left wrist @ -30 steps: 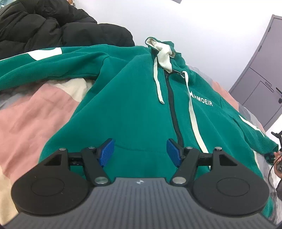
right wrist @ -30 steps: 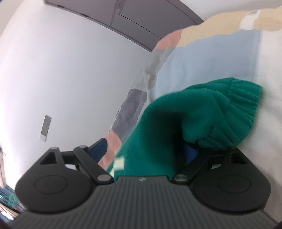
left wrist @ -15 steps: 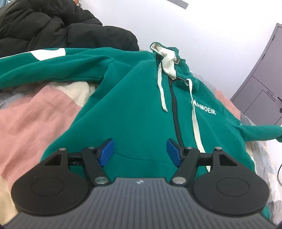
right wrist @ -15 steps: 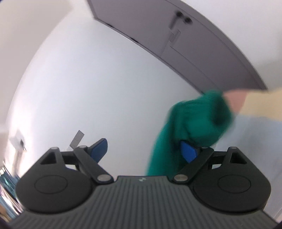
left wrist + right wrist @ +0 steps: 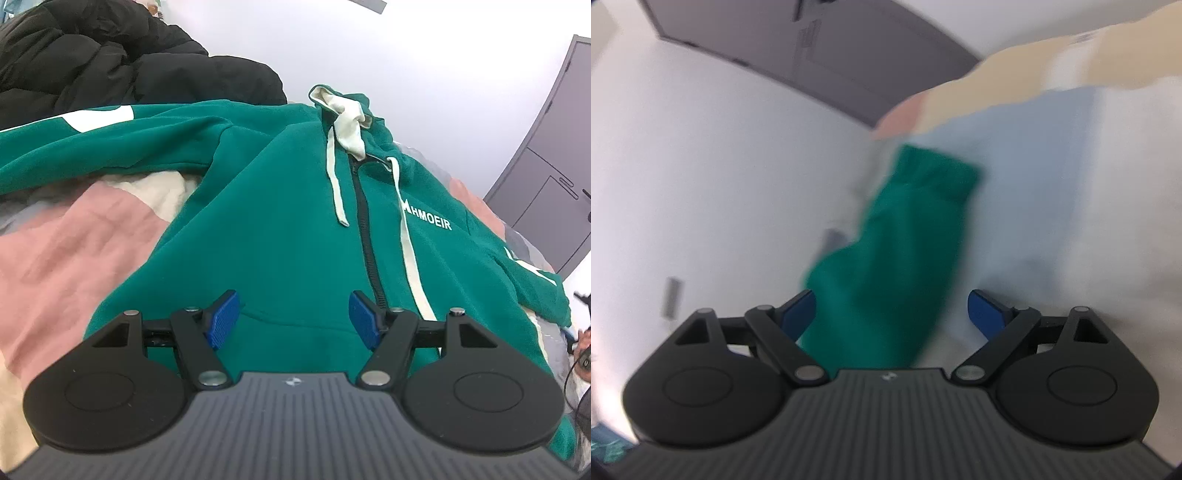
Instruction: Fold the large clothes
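Green hoodie (image 5: 295,229) zip runs away from your spread left gripper (image 5: 293,319) | sleeve cuff (image 5: 923,206) lies loose between your spread right gripper (image 5: 892,314).

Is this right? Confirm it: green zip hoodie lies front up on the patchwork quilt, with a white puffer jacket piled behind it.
Not quite. The jacket piled behind the hoodie is black, not white; the left wrist view shows it. The rest holds: the hoodie lies front up, zip showing, on the quilt.

One green hoodie (image 5: 295,229), one black jacket (image 5: 110,62), two grippers (image 5: 293,321).
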